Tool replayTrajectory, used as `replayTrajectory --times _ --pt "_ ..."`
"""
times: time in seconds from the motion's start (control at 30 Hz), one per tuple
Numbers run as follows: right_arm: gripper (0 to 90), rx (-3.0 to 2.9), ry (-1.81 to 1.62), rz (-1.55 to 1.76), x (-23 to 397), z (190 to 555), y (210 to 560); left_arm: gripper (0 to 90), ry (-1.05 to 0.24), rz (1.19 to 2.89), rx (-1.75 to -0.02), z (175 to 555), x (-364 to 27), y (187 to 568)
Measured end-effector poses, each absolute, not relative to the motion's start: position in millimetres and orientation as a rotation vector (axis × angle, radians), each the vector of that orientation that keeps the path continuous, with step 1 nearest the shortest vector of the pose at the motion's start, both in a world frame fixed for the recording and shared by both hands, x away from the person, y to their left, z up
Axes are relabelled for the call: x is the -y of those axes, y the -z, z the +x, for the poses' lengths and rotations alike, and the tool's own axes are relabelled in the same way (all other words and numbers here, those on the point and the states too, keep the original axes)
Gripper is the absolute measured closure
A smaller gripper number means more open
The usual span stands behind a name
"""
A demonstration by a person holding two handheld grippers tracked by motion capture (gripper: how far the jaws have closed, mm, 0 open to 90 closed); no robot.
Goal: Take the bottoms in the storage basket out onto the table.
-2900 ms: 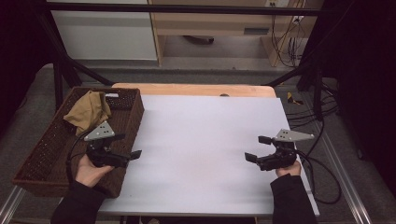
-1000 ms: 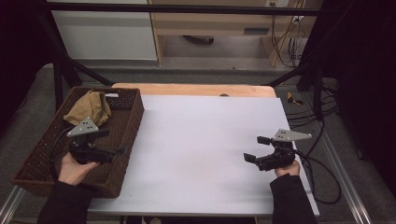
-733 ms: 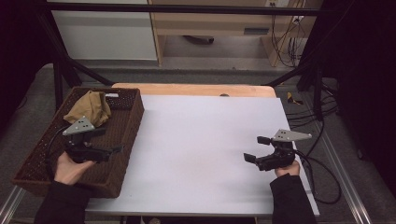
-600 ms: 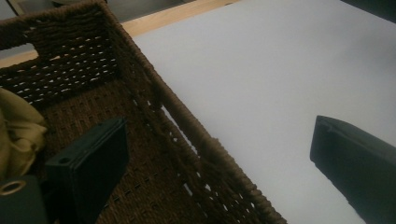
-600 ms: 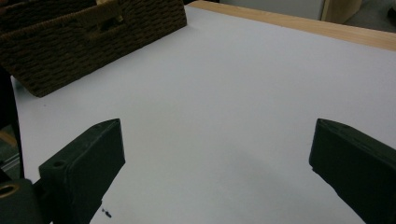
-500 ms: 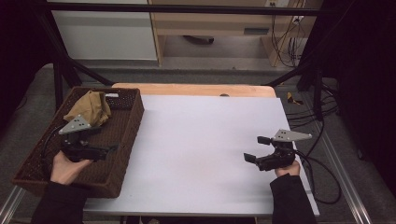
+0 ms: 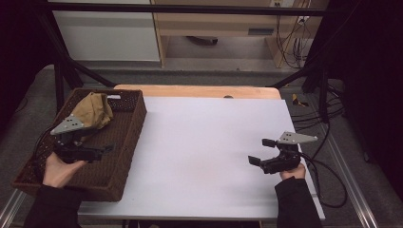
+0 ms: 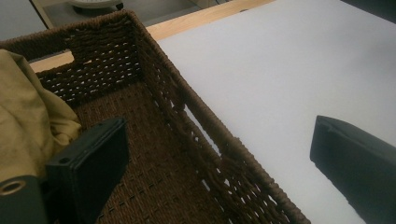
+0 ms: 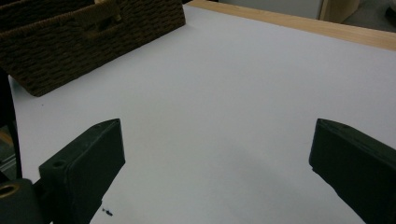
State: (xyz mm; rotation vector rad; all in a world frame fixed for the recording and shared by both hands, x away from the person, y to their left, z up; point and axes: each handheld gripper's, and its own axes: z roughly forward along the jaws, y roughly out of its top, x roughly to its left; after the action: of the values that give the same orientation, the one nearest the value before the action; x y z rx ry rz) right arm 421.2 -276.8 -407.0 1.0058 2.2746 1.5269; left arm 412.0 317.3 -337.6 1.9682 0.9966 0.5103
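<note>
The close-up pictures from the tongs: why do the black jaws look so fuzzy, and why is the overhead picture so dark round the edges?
In the left gripper view, the jaws sit too near the lens, so they blur, while the basket weave stays sharp. In the right gripper view the jaws blur likewise, casting soft shadows on the white table. In the high view, light falls mostly on the table, and the surroundings sink into darkness.

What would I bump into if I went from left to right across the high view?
Left tongs over the basket → bare white table → right tongs. The tan cloth lies in the basket's far end, above the left tongs in the picture, so it has no clear place in the order.
</note>
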Motion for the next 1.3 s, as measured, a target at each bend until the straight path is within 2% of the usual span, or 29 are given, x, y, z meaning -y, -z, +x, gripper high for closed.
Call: replayTrajectory --times 0.73,1.3 --pt "4.1 -2.286 -1.508 1.006 275.4 422.1 408.3 4.2 -0.550 2.027 -0.999 414.1 -322.8 312.8" --pt "4.1 -2.287 -1.508 1.012 275.0 422.4 408.5 4.2 -0.554 2.034 -1.028 432.8 -326.1 299.1"
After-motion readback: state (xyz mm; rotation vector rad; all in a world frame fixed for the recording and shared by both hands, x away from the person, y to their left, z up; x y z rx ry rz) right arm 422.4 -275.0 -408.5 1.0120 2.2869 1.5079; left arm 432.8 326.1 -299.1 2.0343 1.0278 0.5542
